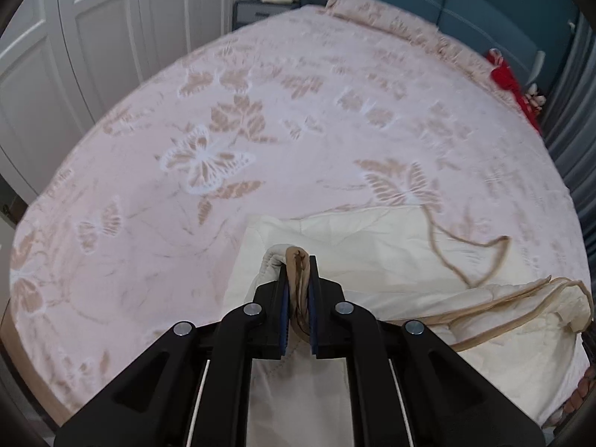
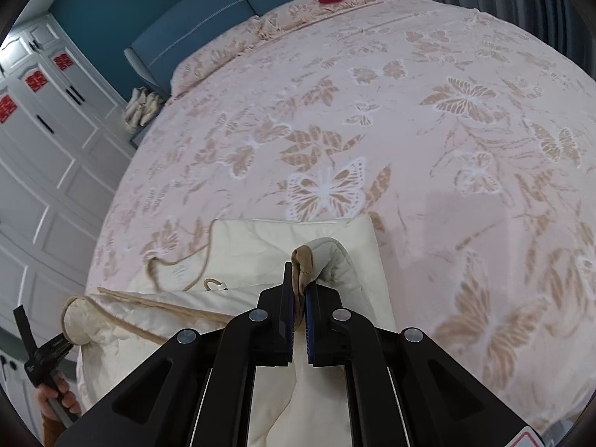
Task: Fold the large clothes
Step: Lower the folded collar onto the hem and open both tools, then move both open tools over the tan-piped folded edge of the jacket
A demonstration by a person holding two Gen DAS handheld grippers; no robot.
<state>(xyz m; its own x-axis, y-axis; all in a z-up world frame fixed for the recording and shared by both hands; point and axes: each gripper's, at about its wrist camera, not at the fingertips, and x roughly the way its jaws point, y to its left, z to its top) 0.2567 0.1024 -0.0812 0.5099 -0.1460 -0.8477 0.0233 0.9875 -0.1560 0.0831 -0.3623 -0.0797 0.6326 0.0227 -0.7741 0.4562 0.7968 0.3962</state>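
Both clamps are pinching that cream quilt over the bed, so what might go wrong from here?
1. Each gripper, the left gripper and the right gripper, pinches only a bunched bit of tan edging on the cream quilt; a corner might slip out mid-fold.
2. A loose tan cord trails across the quilt and may get trapped inside the fold.
3. The layers between the grippers sag unevenly, so the edges may land misaligned on the butterfly bedspread.

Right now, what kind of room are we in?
A bedroom, most likely. A big bed with a butterfly cover fills the view, a blue headboard stands behind it, and white wardrobes line the wall.
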